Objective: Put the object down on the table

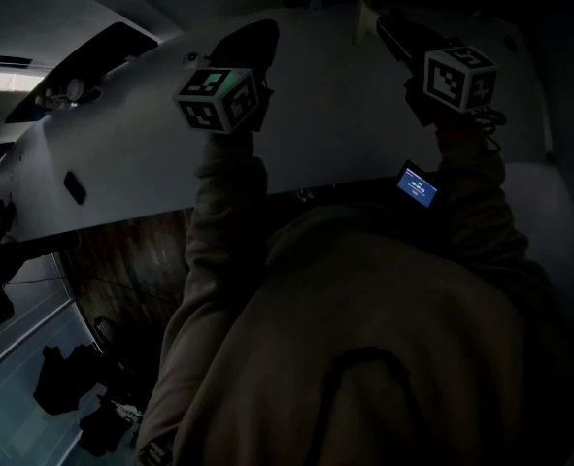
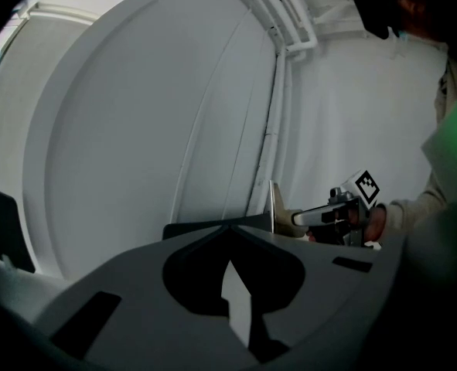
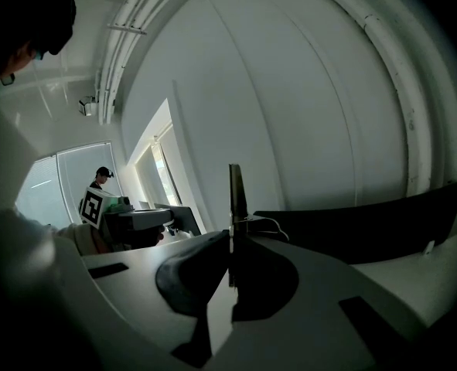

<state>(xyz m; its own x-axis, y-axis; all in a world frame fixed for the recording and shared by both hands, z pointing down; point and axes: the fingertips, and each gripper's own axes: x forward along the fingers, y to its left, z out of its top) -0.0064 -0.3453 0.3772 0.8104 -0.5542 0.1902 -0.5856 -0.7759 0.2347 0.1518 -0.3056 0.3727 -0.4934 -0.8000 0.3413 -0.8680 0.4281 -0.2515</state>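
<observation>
Under the person's outstretched sleeves [image 1: 223, 221], a broad white surface [image 1: 121, 153] with a rounded edge is filling the dim head view, with dark wood floor [image 1: 121, 260] showing beside it. Smooth white walls [image 2: 151, 130] and white pipes [image 2: 290, 22] are enclosing the room, and a window [image 3: 58, 184] is letting in daylight.

The right claw [image 3: 230, 242] is clenching a thin flat piece [image 3: 235, 192], which is standing on edge between the jaws and reaching past their tips. Whether it is touching the surface I cannot tell. The left claw [image 2: 228, 229] is clenched on nothing, tips meeting, apart from the piece.

The piece is looking pale tan, stiff and slim, and both claws are showing matte grey shells.
</observation>
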